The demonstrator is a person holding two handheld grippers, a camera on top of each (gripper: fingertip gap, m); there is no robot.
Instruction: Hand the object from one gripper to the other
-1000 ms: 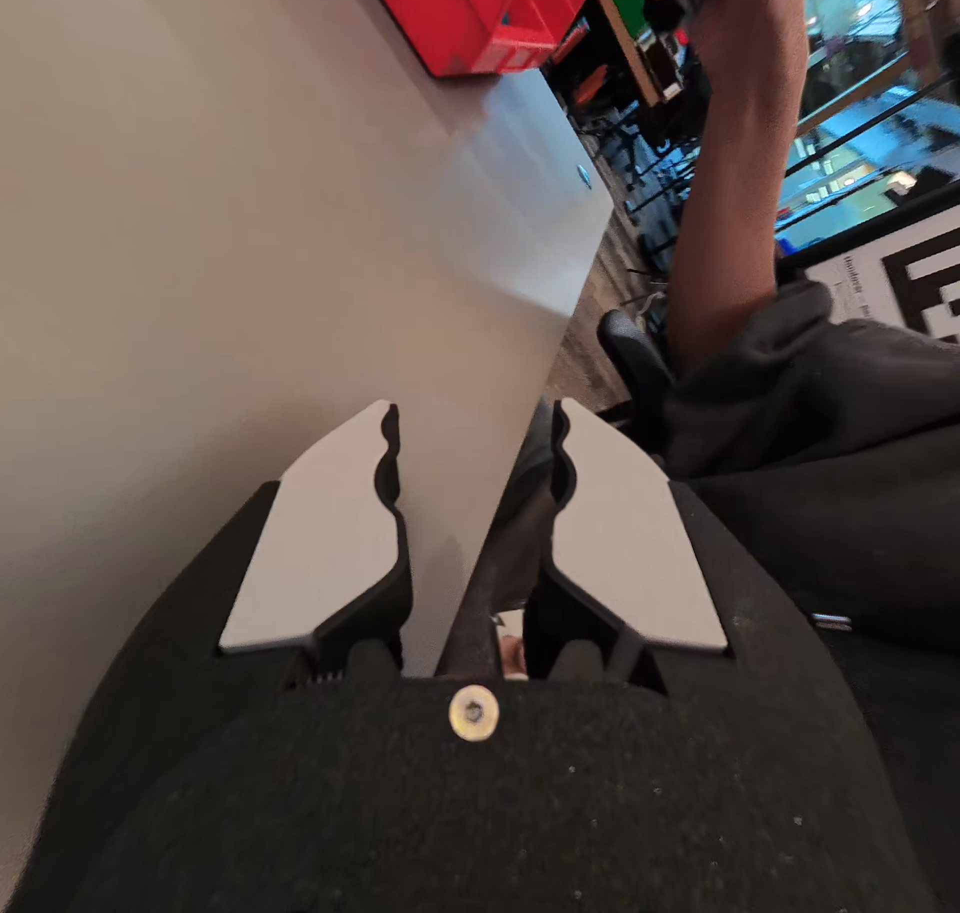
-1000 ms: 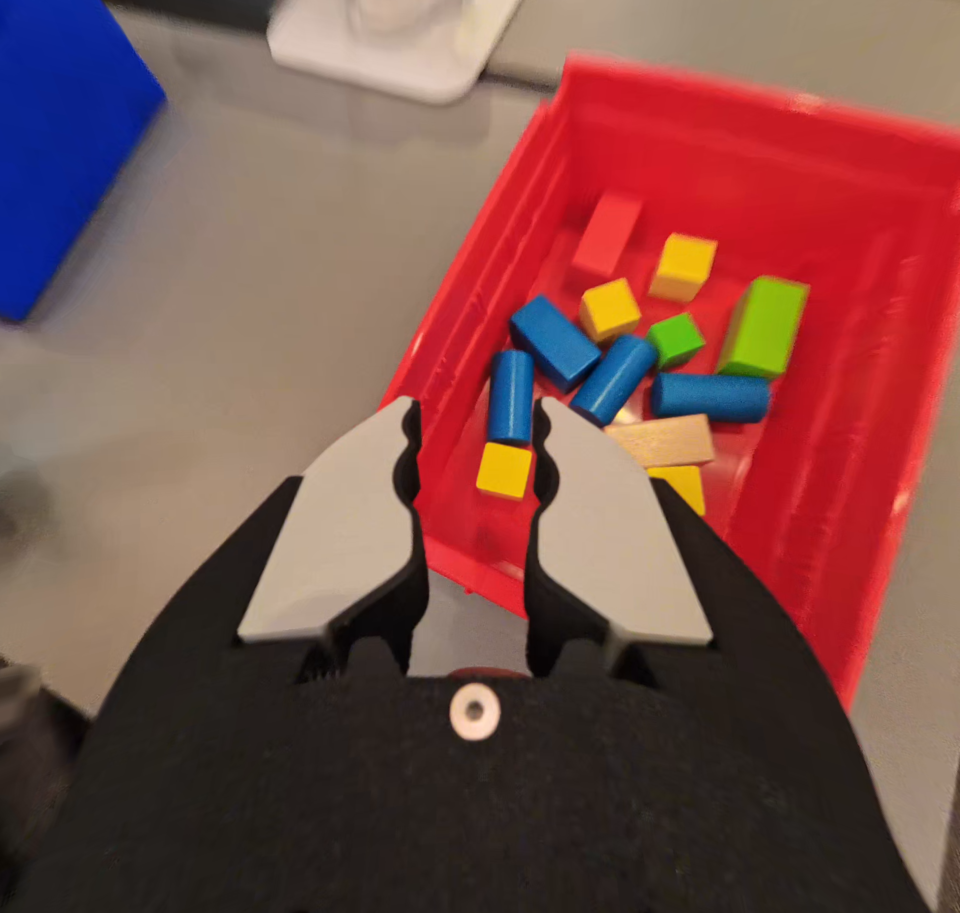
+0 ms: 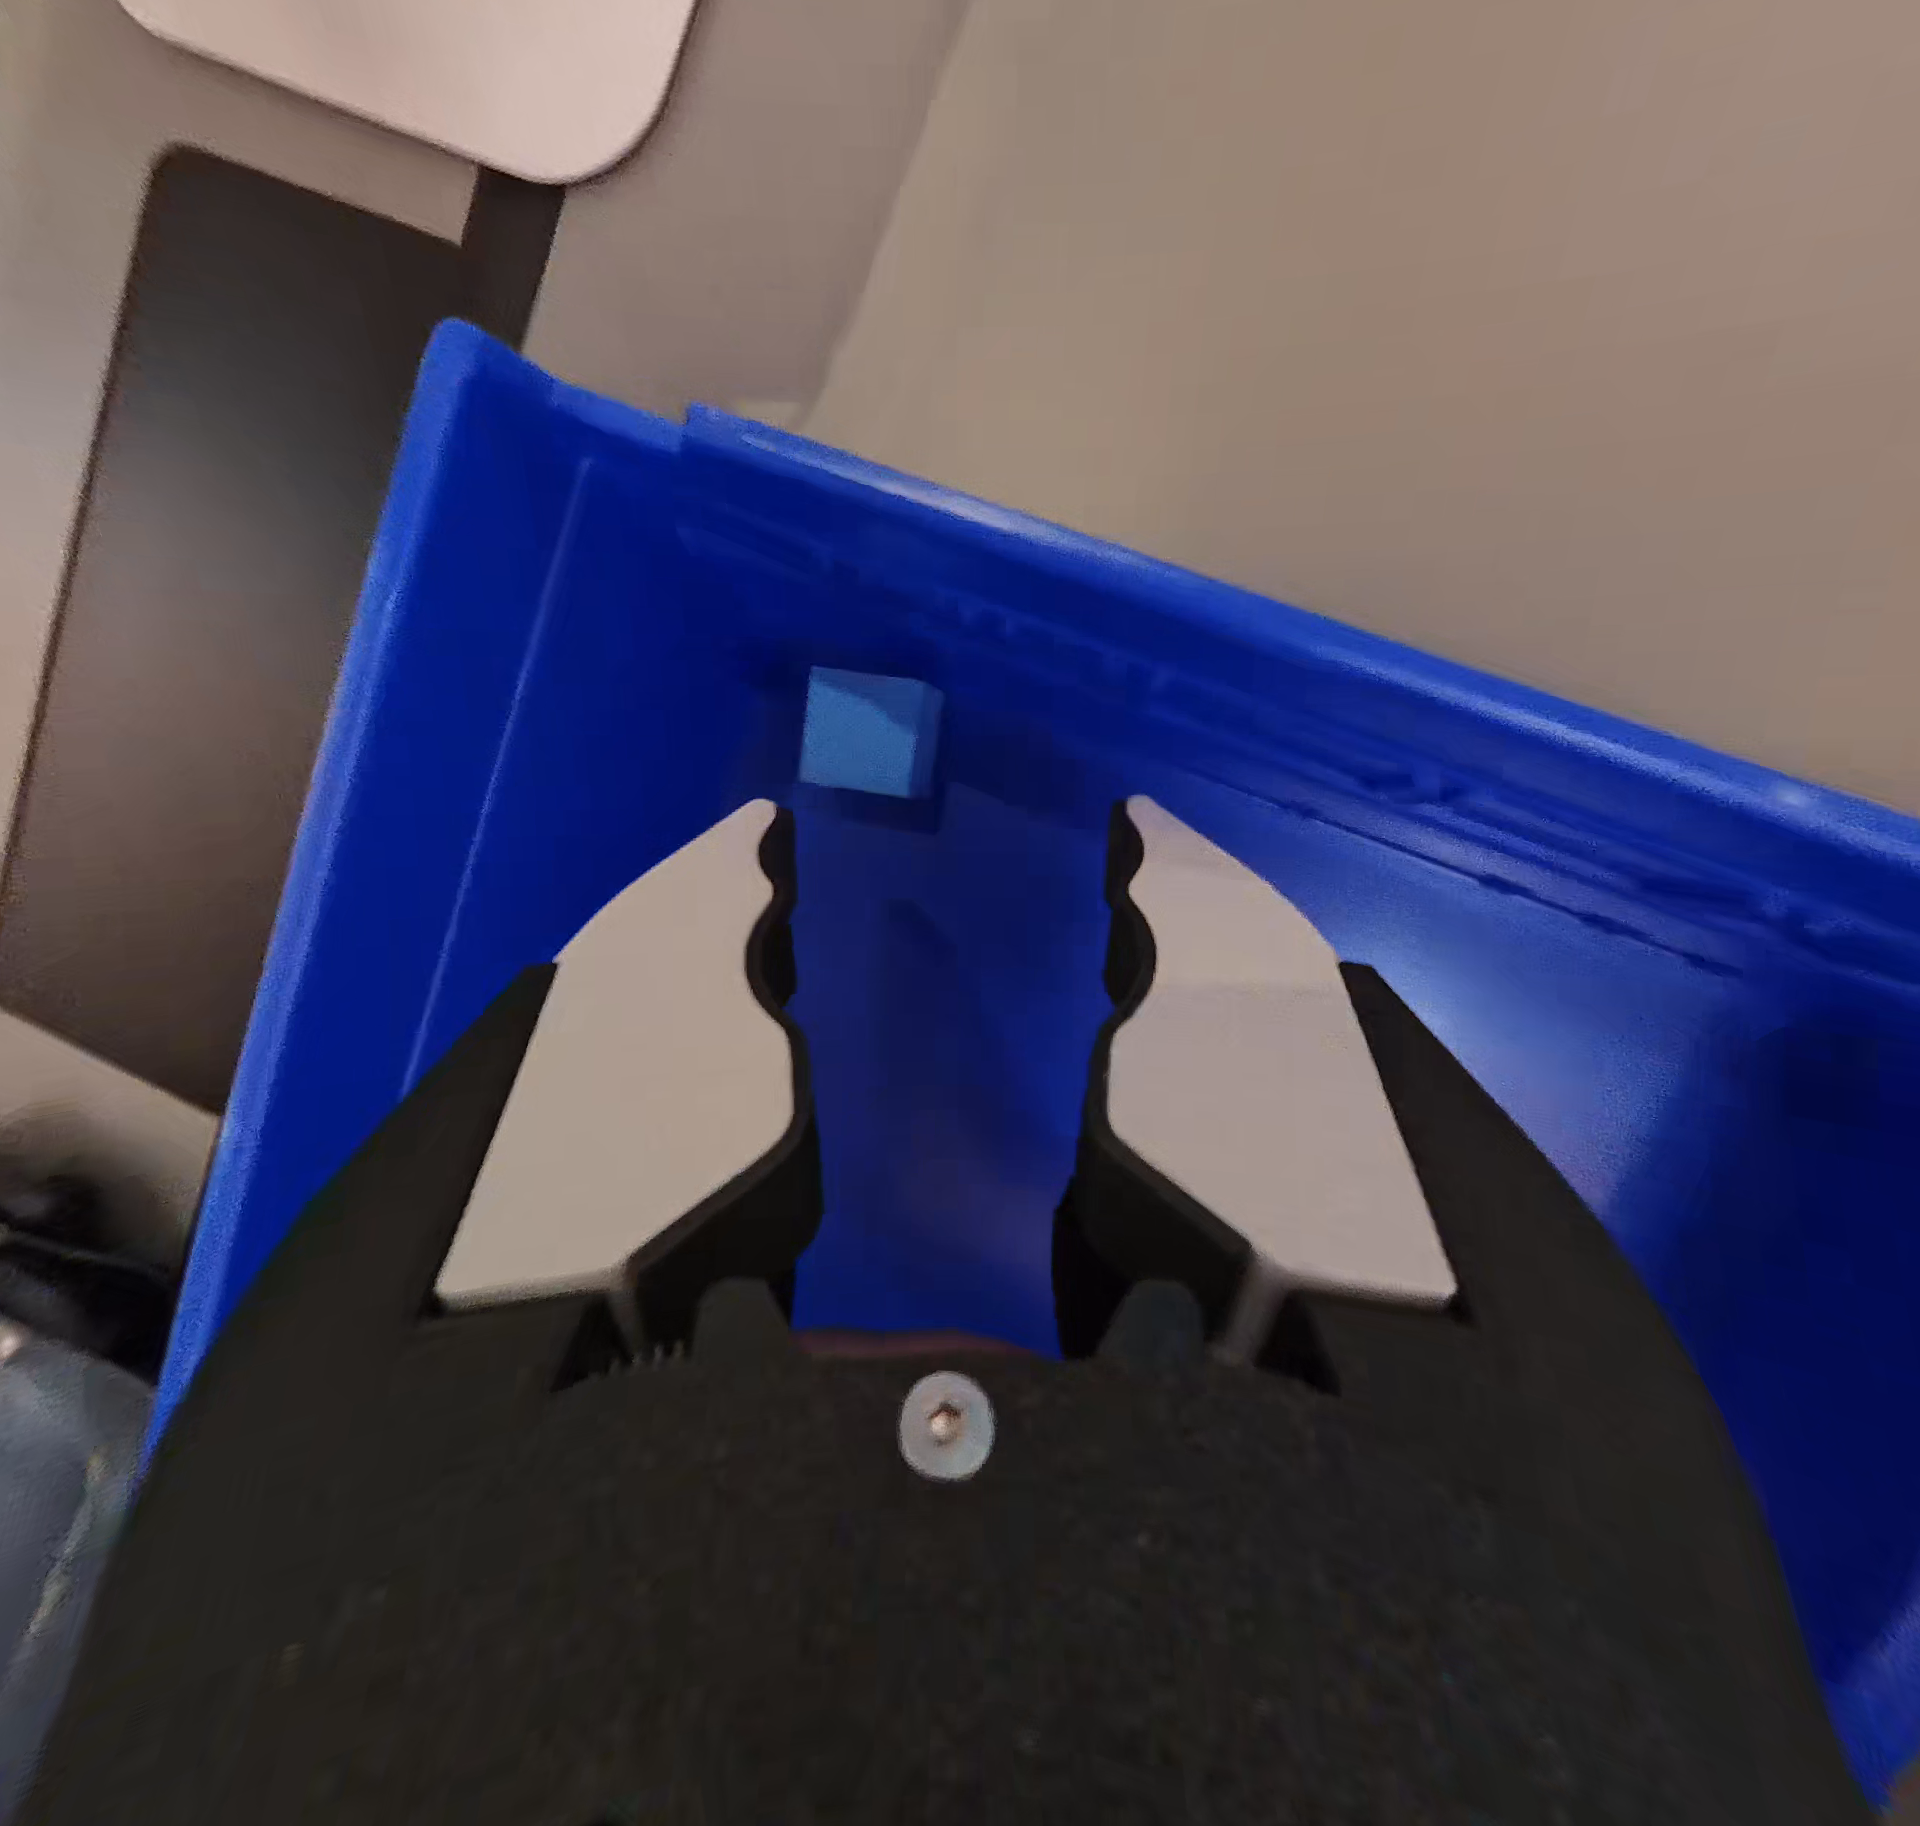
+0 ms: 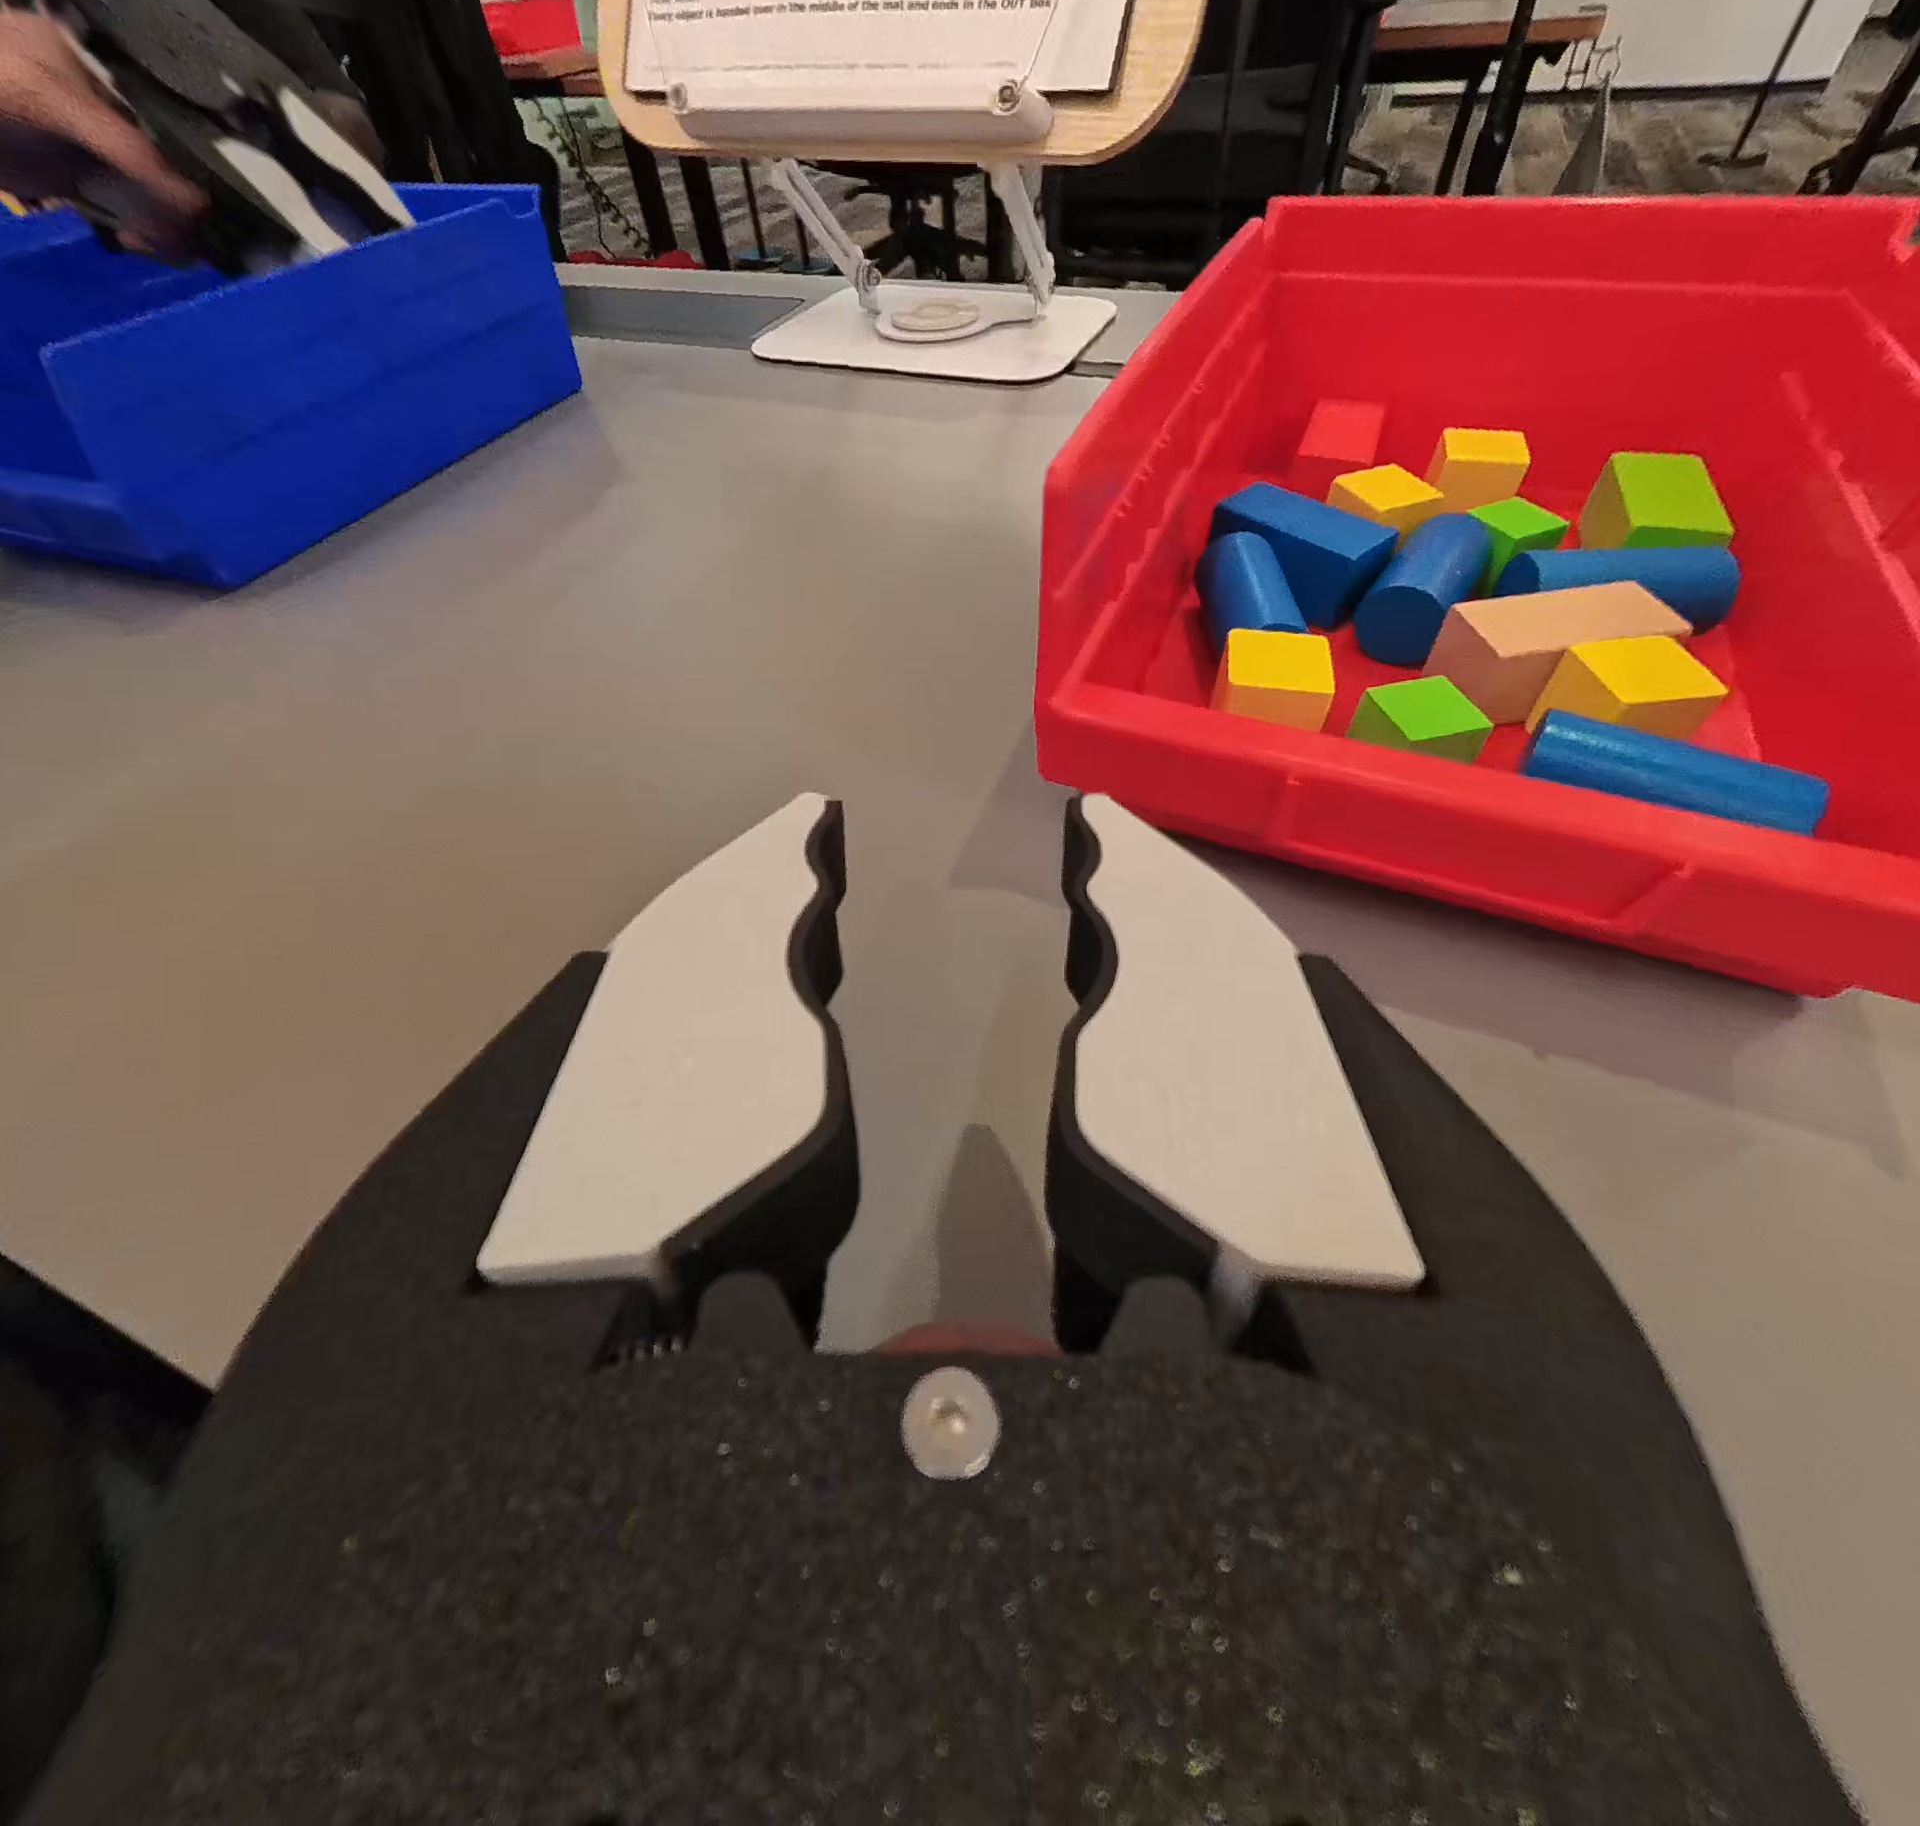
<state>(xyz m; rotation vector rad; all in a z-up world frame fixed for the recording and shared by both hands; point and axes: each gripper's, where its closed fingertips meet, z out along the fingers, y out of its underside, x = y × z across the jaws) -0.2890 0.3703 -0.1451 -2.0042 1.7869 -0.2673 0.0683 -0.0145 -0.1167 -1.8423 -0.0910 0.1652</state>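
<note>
Grey tabletop (image 4: pixel 520 841), blue bin (image 4: pixel 312 394) left, red bin (image 4: pixel 1455 841) right with mixed blocks. Left gripper (image 3: pixel 945 810) over the blue bin, jaws released, empty; light-blue cube (image 3: pixel 868 732) sits just past its tips by the bin's wall. Right gripper (image 4: pixel 951 810) jaws released, empty, above bare tabletop.

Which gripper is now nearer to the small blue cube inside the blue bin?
Left. The left gripper is open over the blue bin, the blue cube just past its fingertips. The right gripper hangs open over the table, beside the red bin.
</note>
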